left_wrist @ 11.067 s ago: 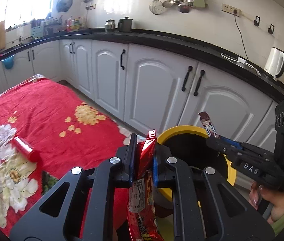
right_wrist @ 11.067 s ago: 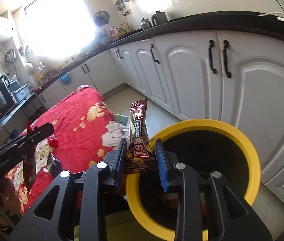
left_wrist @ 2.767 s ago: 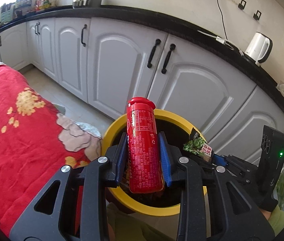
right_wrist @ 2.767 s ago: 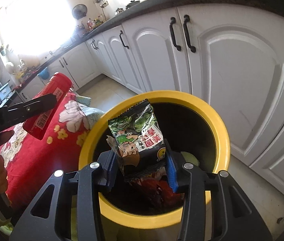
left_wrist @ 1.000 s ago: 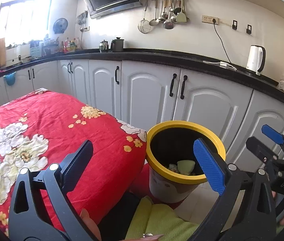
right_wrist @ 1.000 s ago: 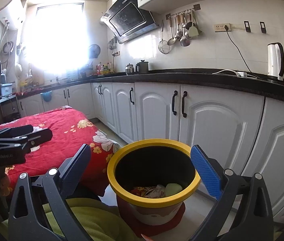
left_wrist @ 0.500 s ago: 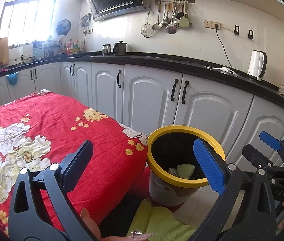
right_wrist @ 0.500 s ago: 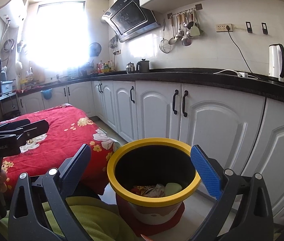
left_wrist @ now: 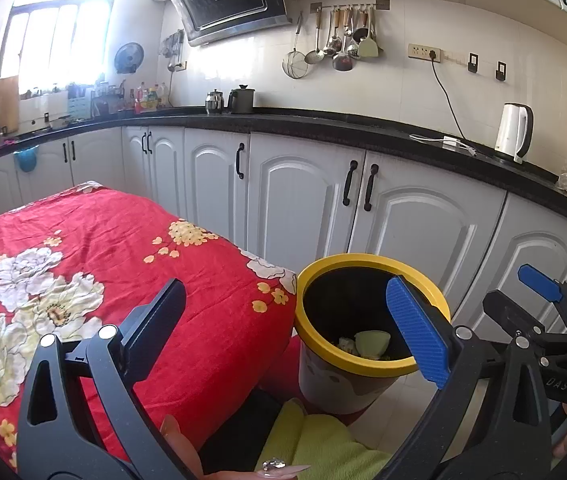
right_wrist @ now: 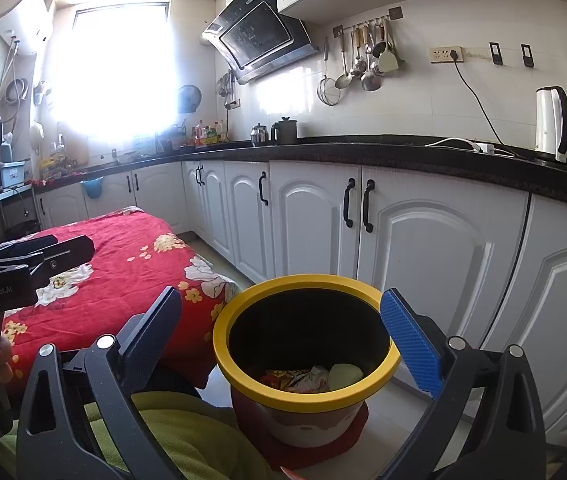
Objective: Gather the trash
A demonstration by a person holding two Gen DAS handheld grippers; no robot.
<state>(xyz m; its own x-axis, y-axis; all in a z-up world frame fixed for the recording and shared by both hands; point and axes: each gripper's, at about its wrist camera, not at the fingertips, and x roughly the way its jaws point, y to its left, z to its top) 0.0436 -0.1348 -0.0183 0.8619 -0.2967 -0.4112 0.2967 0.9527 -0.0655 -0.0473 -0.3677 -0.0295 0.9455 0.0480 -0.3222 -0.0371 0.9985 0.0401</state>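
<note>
White cabinets [left_wrist: 299, 196] run along the wall; the red cloth [left_wrist: 95, 264] covers the table beside the yellow-rimmed bin [right_wrist: 307, 394] on the floor. Both claws, left [left_wrist: 283, 320] and right [right_wrist: 279, 332], gape wide, holding nothing. Trash [right_wrist: 307, 378] lies inside the bin

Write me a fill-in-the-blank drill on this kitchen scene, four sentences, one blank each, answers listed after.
1. The rim of the trash bin is coloured ____.
2. The fingers of the left gripper and of the right gripper are spread apart and hold ____.
3. The cloth beside the bin is red with a printed pattern of ____.
4. The white kettle stands on the black ____.

Missing words: yellow; nothing; flowers; countertop
</note>
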